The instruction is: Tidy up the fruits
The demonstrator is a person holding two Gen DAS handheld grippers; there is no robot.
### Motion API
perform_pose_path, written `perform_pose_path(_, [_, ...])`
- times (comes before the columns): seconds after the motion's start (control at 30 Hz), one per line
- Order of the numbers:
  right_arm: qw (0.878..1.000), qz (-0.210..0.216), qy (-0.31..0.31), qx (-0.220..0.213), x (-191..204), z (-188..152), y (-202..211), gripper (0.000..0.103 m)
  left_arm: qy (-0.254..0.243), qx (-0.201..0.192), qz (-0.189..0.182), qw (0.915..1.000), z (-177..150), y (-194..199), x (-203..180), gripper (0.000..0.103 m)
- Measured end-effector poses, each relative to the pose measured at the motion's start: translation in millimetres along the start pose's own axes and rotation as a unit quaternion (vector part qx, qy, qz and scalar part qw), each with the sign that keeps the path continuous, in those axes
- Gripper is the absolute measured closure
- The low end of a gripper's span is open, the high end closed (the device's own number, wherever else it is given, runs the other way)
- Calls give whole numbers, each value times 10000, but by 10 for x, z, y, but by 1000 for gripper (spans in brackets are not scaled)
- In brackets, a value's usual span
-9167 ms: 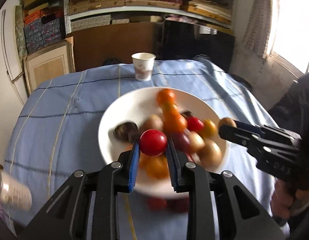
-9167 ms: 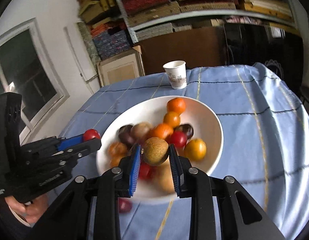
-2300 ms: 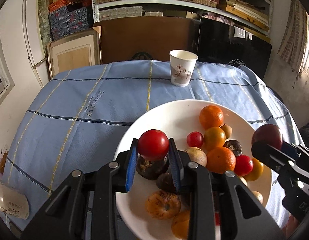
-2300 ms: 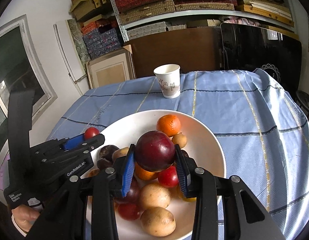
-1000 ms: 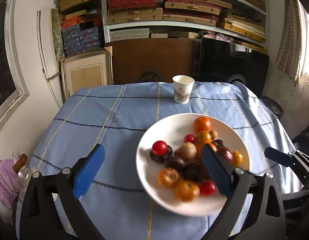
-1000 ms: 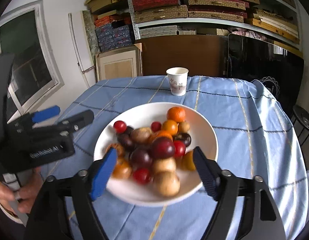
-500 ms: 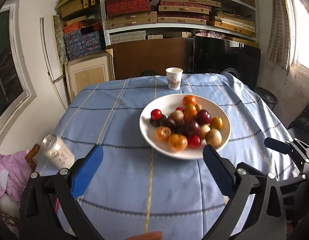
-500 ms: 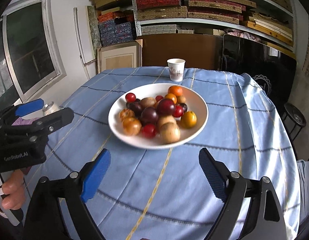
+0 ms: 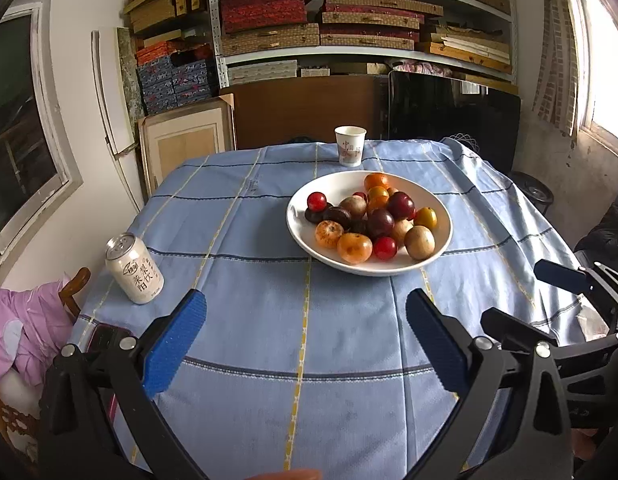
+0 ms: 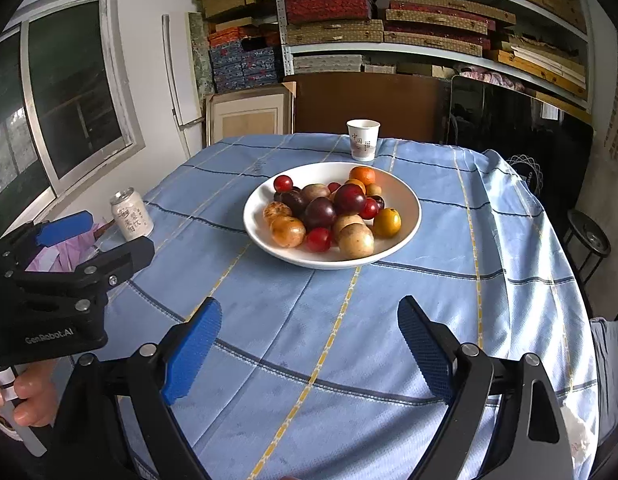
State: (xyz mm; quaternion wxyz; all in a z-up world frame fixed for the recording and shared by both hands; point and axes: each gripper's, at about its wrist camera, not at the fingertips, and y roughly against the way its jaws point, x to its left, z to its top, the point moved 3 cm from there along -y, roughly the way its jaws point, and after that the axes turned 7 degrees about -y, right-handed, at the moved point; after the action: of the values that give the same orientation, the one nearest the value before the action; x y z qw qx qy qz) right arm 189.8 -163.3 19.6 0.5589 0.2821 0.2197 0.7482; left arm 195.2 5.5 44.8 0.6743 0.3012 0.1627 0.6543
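A white bowl (image 9: 305,200) (image 10: 405,196) heaped with fruit stands on the blue checked tablecloth beyond both grippers. In the pile are a red tomato (image 9: 316,200) (image 10: 283,183) at the left rim, a dark plum (image 9: 401,205) (image 10: 350,199) on top, oranges and brown round fruits. My left gripper (image 9: 305,304) (image 10: 109,236) hangs open over the near cloth with nothing between its blue pads. My right gripper (image 10: 309,308) (image 9: 525,296) is open and empty too, to the right of the left one. Neither touches the bowl.
A paper cup (image 9: 350,146) (image 10: 363,140) stands behind the bowl. A drink can (image 9: 135,270) (image 10: 127,216) sits near the table's left edge, with pink cloth (image 9: 21,328) below it. A dark stool (image 10: 589,240) is off the right edge. Stacked shelves fill the back wall.
Both grippers have drawn back from the bowl toward the near table edge, jaws wide and empty. The tomato and the plum held earlier now lie in the bowl. The can has come into view.
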Motion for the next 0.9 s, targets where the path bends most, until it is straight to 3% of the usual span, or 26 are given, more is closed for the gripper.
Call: perform_pose_path(0.9, [10000,-27,-7,18,46,-80,90,13,-33,60,59,10000,-131,23,-2,5])
